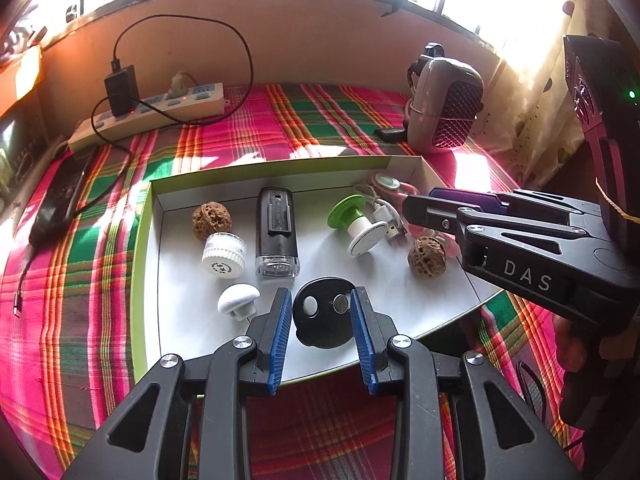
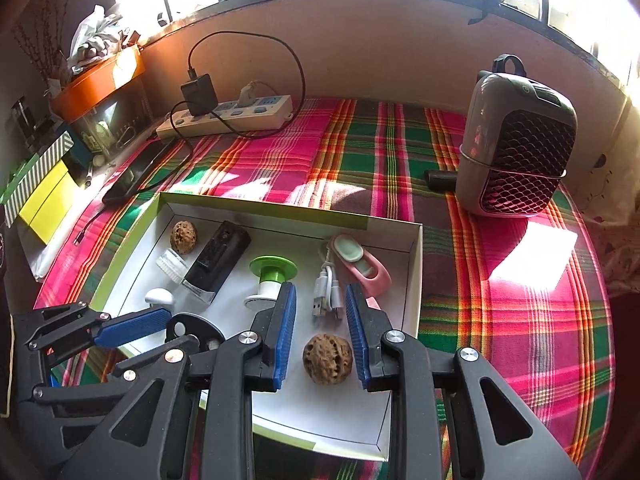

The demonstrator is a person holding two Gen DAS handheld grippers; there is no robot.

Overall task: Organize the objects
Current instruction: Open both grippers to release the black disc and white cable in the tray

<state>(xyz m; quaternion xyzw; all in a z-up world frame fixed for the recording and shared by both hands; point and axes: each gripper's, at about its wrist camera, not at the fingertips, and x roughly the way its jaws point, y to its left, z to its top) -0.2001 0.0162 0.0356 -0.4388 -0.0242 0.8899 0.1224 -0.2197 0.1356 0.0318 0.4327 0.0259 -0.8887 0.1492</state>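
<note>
Two walnuts (image 1: 211, 222) (image 2: 327, 358) in white tray (image 1: 180, 320), left claw (image 1: 322, 308) apart, right claw (image 2: 321, 304) apart

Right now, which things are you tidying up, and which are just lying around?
For the job:
white box
near walnut
far walnut
black disc
green spool
white cable
left gripper
right gripper

Just lying about:
power strip
grey heater
phone
plaid cloth

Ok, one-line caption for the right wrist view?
Open right tool poised over a walnut in the white tray, left tool alongside.
</note>
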